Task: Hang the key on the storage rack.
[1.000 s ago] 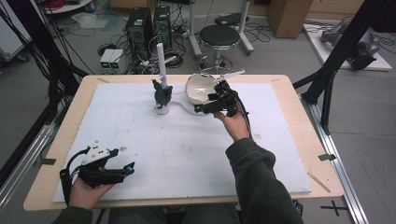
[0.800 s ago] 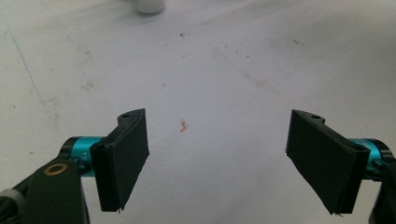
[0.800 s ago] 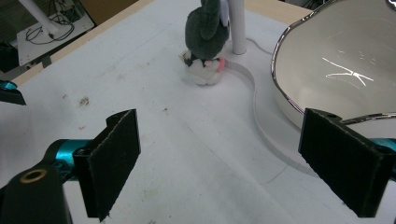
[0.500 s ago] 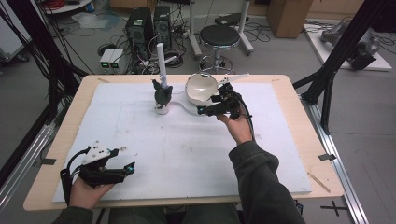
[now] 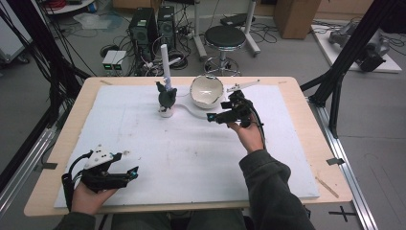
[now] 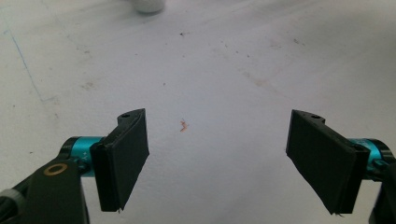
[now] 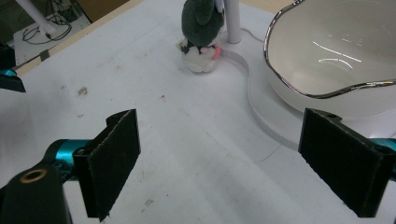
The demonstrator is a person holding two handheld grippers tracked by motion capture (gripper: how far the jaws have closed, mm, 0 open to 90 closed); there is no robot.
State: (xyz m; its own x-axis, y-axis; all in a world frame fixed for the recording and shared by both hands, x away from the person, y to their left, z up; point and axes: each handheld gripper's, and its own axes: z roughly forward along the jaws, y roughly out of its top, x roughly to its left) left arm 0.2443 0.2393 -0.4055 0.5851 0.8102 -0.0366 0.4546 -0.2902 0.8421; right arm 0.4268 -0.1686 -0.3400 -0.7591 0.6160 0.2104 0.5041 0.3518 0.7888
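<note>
Resting at the near left corner of the table (image 5: 306,158), the left gripper (image 5: 125,173) lies low over the white mat with its jaws spread wide and nothing between them; its own view shows bare mat under the pads. Farther in, at the far middle, a small grey plush toy (image 5: 166,97) stands upright just in front of a white post (image 5: 165,62). Right of it sits the white bowl (image 5: 207,90), tipped so that its inside faces the near side (silver rim, nothing visible in it). Just right of the bowl, the right gripper (image 5: 214,116) hovers with jaws wide apart, holding nothing; in the right gripper view the bowl (image 7: 336,51) lies just beyond the right pad and the toy (image 7: 201,37) farther off. By my judgement the work is at its start: nothing gripped yet, a grasp of bowl or toy still to come.
</note>
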